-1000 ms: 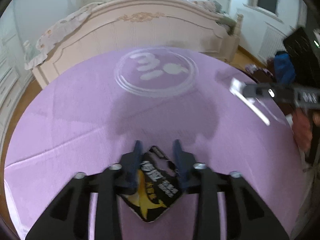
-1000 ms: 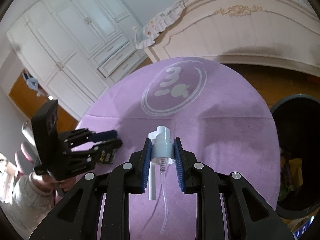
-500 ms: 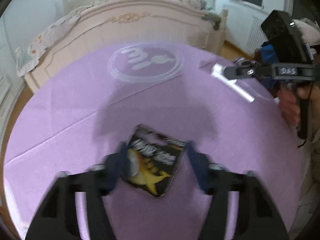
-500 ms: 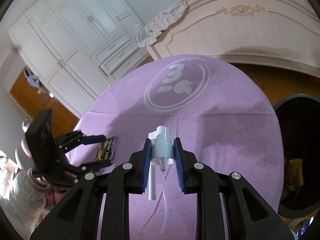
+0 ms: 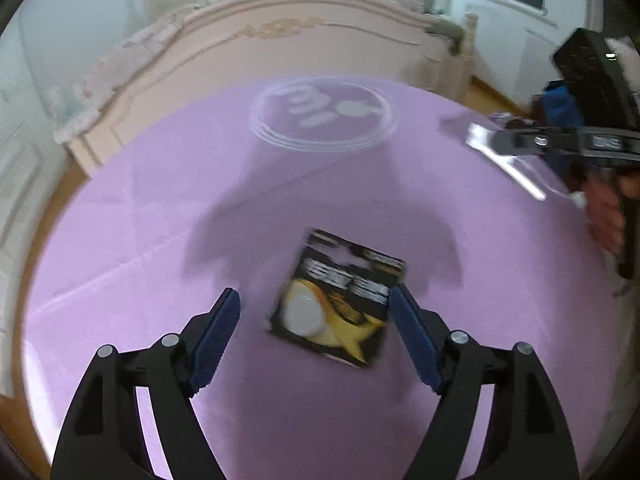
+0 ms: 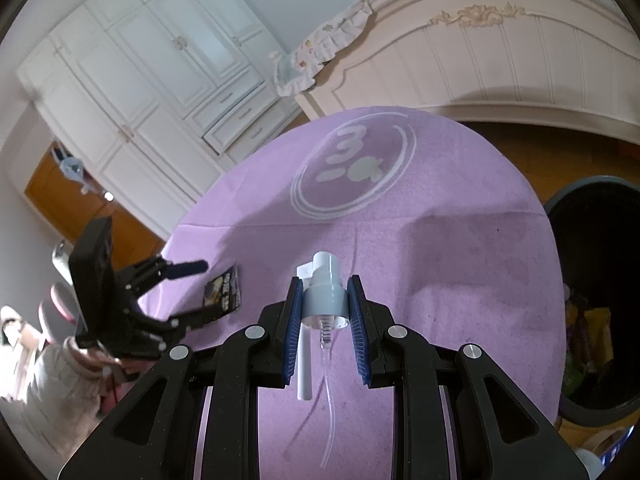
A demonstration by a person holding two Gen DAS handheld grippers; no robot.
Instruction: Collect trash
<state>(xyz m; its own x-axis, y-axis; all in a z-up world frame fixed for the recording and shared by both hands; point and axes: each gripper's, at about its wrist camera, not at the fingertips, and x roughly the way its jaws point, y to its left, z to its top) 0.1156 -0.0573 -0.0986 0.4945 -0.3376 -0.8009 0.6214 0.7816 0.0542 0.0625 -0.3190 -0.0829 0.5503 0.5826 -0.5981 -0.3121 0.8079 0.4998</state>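
Note:
A black and yellow snack packet [image 5: 340,300] lies on the purple round rug [image 5: 160,200] between the fingers of my left gripper [image 5: 314,298]. Its jaws are opening and stand wide, and the pads do not press on the packet. The right wrist view shows that left gripper [image 6: 196,292] at the left, with the packet [image 6: 224,292] at its tips. My right gripper [image 6: 325,282] is shut on a white spray pump head [image 6: 324,300], whose clear dip tube hangs below. From the left wrist view, the right gripper [image 5: 520,142] hovers over the rug's right side.
A dark round trash bin [image 6: 588,184] with litter inside stands off the rug's right edge. A cream bed footboard [image 6: 500,60] rises behind the rug, and white wardrobes [image 6: 140,80] line the left wall. A person's hand [image 5: 604,216] grips the right tool.
The left jaws, narrow around the packet a second ago, have spread wide, and the packet now lies farther out between the tips. The right gripper and pump head have not moved.

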